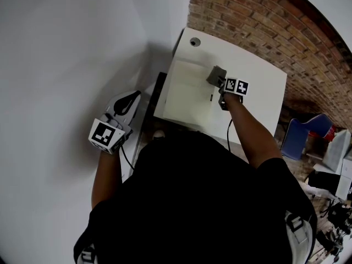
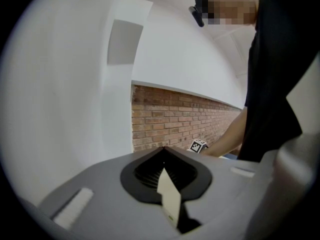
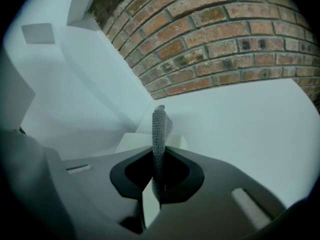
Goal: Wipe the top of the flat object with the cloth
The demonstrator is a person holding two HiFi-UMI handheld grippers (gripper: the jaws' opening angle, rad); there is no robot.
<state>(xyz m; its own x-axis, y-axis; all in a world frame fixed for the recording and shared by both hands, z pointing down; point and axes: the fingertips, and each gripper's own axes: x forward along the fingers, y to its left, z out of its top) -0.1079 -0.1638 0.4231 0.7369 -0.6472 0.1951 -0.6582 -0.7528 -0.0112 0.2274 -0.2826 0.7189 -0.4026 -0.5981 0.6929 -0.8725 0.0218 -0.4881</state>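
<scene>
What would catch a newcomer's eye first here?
First the grey cloth, pinched in the right gripper over the white flat object on the white table beside the brick wall. Next the left gripper, jaws together and empty, hanging off the table's left edge by the plain white wall.

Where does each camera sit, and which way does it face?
Head view: on the person's head, steeply down at the white table and flat white slab; torso and both arms show.
Left gripper view: on the left hand-held gripper, along shut jaws toward the red brick wall; right forearm shows.
Right gripper view: on the right hand-held gripper, jaws shut on the grey woven cloth, toward that wall; no body.
Shared: the first two show the right marker cube.
</scene>
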